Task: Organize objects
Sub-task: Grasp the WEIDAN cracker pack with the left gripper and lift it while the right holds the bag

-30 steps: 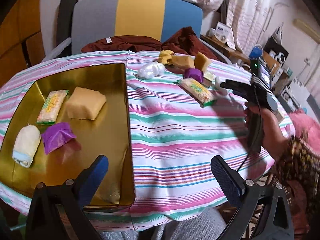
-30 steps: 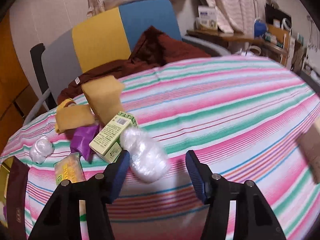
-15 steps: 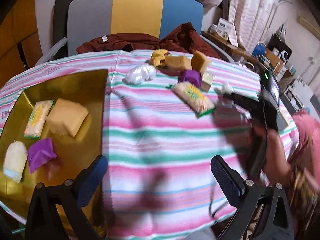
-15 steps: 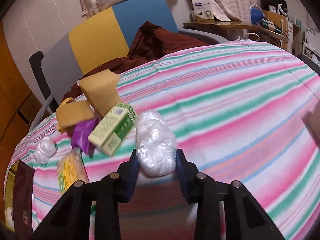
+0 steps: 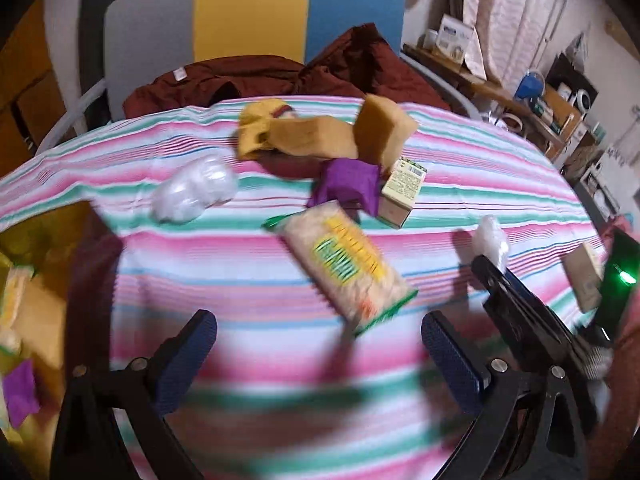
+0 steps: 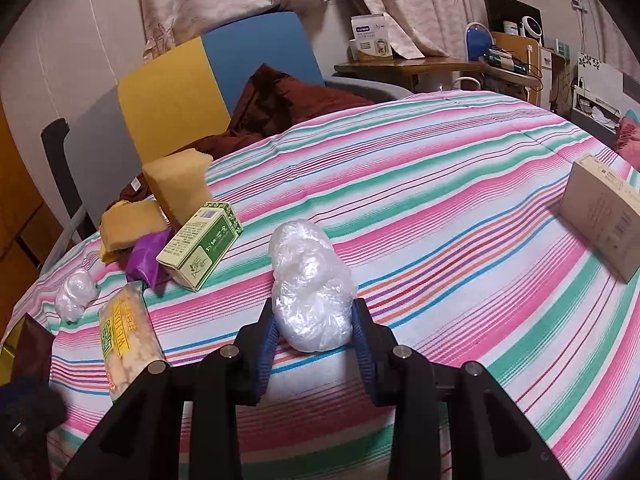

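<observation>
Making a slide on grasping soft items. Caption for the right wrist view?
Right tongs shut on a crumpled plastic bag lying on the striped tablecloth.

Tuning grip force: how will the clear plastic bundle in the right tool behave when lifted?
The clear plastic bundle looks crinkled and bulges above the right tool, so it's probably soft and light. The glossy film may slip. The tool's jaws have just closed on it.

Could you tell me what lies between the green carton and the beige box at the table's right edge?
In the right wrist view, only the clear plastic bundle, gripped by the right tool, lies between green carton and beige box.
</observation>
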Available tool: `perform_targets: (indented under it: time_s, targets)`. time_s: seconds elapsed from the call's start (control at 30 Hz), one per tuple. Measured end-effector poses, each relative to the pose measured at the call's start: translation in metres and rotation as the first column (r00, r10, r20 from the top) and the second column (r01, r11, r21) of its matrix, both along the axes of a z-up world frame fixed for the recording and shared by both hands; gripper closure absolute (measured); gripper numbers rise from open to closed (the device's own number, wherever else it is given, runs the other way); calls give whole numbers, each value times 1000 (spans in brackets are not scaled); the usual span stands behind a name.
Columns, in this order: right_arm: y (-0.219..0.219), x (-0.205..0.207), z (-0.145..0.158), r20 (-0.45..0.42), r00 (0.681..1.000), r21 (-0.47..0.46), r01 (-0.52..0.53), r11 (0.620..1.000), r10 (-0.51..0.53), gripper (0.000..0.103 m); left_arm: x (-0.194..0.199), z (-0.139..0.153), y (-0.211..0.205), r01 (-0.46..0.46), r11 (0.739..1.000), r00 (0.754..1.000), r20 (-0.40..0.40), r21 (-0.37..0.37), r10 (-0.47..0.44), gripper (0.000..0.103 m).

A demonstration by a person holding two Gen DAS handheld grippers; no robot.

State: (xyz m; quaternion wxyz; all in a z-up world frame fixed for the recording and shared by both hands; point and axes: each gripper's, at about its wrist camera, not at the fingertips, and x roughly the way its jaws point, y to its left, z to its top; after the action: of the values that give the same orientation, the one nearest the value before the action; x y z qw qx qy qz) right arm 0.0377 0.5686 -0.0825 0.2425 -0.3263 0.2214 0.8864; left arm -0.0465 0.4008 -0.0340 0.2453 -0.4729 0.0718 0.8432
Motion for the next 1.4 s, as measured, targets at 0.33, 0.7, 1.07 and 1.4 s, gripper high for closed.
perform_targets:
  time_s: [0.33, 0.7, 1.07, 1.4]
  targets:
    - [1, 1, -2, -20, 1000, 2, 12, 1000, -12, 68, -38, -36, 39, -31, 999, 999, 22, -44, 32, 10]
    - [-1, 3, -2, -23, 1000, 7, 13, 1000, -13, 68, -33, -39, 21, 8, 995, 994, -109, -96, -18, 20]
    - [-4, -2, -1, 2, 1000, 44, 20, 999, -20, 68, -26, -38, 0, 42, 997, 987, -152, -71, -52, 55]
    - [-8, -6, 0, 36, 999, 100, 36, 994, -40, 68, 19, -24, -17, 107, 993, 978, -173, -56, -115, 55]
